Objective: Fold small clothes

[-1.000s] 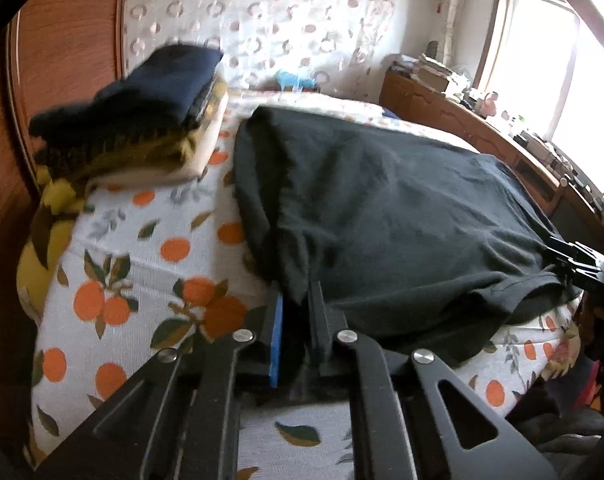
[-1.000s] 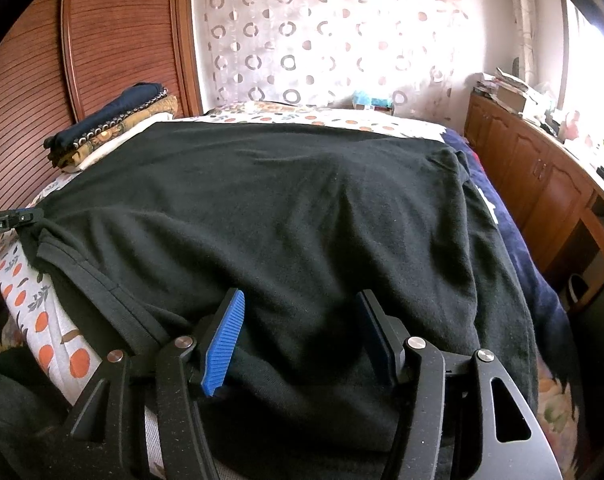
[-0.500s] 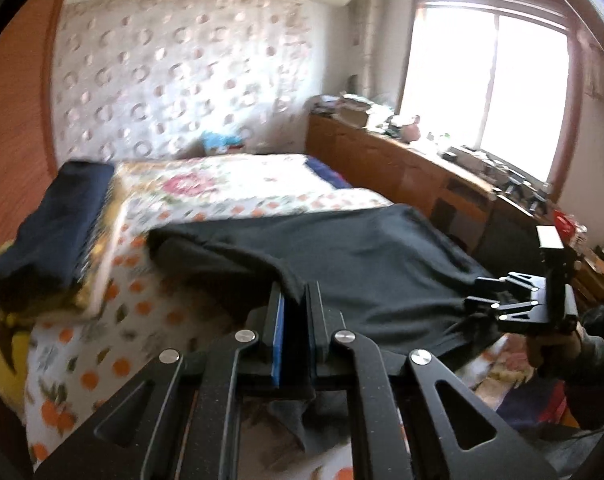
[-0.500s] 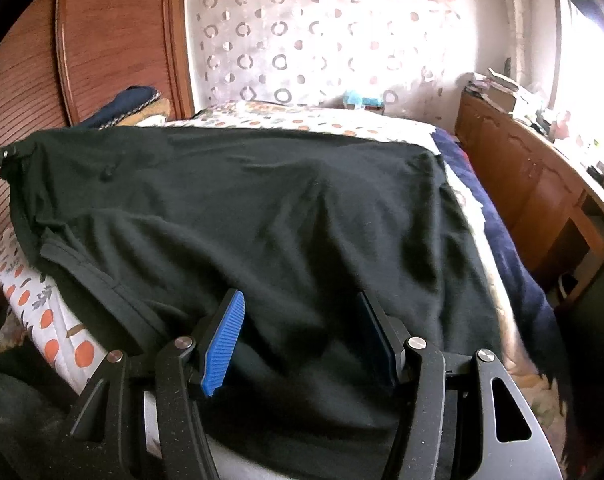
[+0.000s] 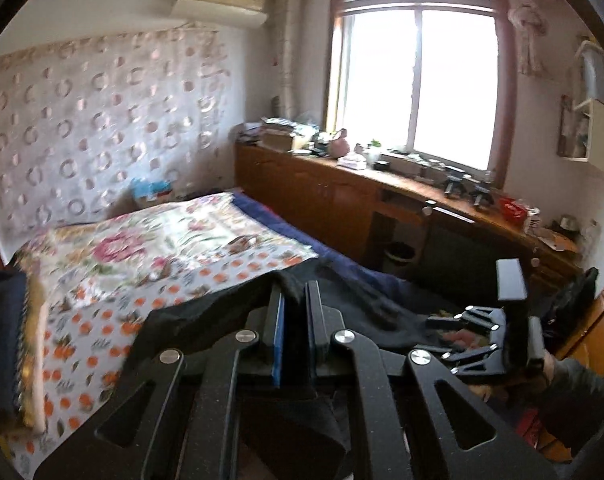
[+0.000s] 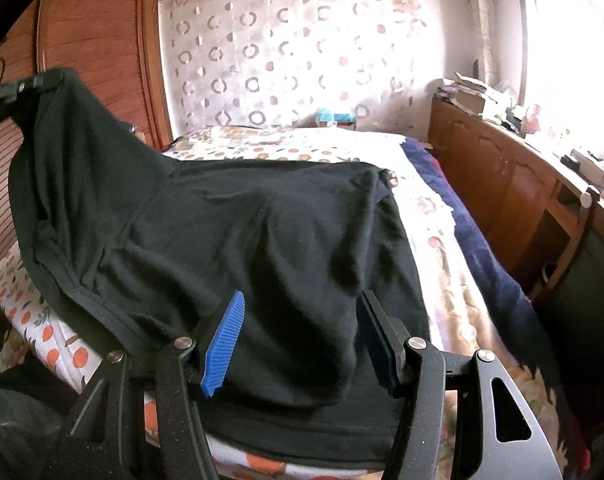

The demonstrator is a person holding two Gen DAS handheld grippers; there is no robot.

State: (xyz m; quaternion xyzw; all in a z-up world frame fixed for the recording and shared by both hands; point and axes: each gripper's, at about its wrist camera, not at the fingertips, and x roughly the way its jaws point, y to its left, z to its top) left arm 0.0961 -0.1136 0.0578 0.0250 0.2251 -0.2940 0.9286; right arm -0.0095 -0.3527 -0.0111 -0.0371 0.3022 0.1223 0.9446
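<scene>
Pinching one corner of the black garment [image 6: 237,240] between closed jaws, the left gripper [image 5: 293,320] holds that edge raised above the bed [image 6: 434,216], judged to begin a fold across the body. The right gripper [image 6: 302,332] sits with jaws spread, grasping nothing, astride the near hem on the mattress.

Left wrist view high, faces window [image 5: 416,80]; right low, close over bed [image 6: 430,216] (both share bed).
</scene>
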